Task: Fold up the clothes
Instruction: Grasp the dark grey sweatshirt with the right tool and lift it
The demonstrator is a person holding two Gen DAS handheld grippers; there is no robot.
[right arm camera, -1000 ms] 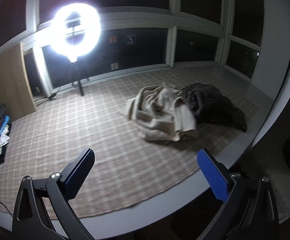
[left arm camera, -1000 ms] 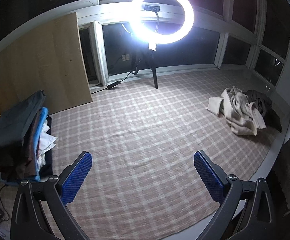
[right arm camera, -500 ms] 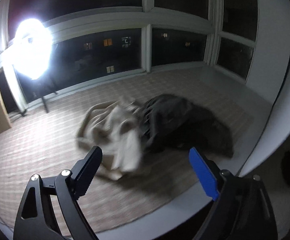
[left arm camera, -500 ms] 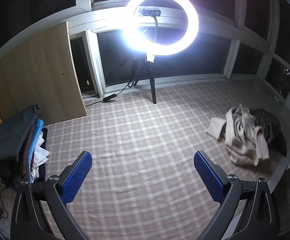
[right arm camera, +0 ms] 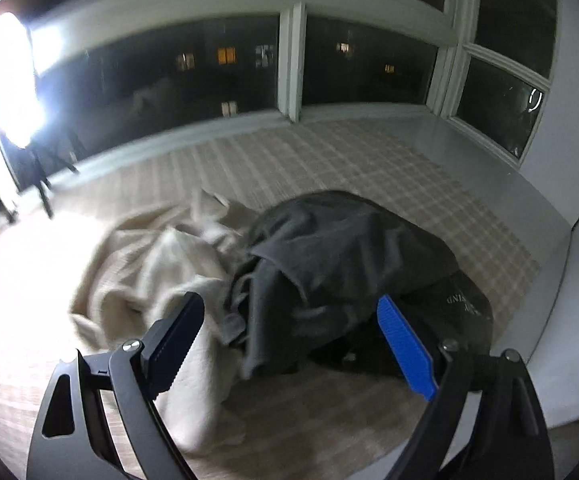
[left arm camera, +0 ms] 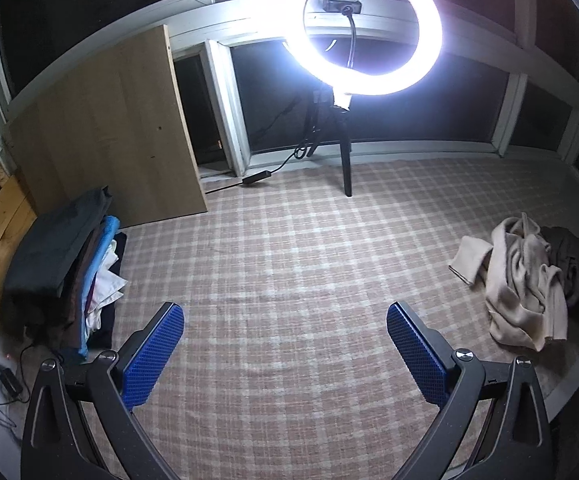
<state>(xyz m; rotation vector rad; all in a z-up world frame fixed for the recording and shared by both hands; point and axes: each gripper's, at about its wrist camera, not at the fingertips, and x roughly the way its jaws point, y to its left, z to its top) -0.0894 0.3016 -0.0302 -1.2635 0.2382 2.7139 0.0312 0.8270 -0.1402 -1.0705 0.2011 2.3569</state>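
Beige garment (right arm camera: 161,280) and dark garment (right arm camera: 329,256) crumpled, unfolded, touching on plaid mat (left arm camera: 289,272). Folded stack (left arm camera: 61,264) far left. Right gripper (right arm camera: 289,336) fingers apart, empty, over dark garment; left gripper (left arm camera: 285,344) fingers apart, empty.

Left claw (left arm camera: 285,344) gapes wide and empty, angled down over the checked mat (left arm camera: 289,264). Right claw (right arm camera: 289,332), likewise tilted down, spread wide after narrowing slightly, nothing pinched between its pads.

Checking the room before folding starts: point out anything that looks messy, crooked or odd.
Two garments lie crumpled in a heap on the checked mat: a beige knitted garment and a dark grey garment overlapping it. The stack of folded clothes leans, white fabric spilling out its side. Nothing looks damaged.
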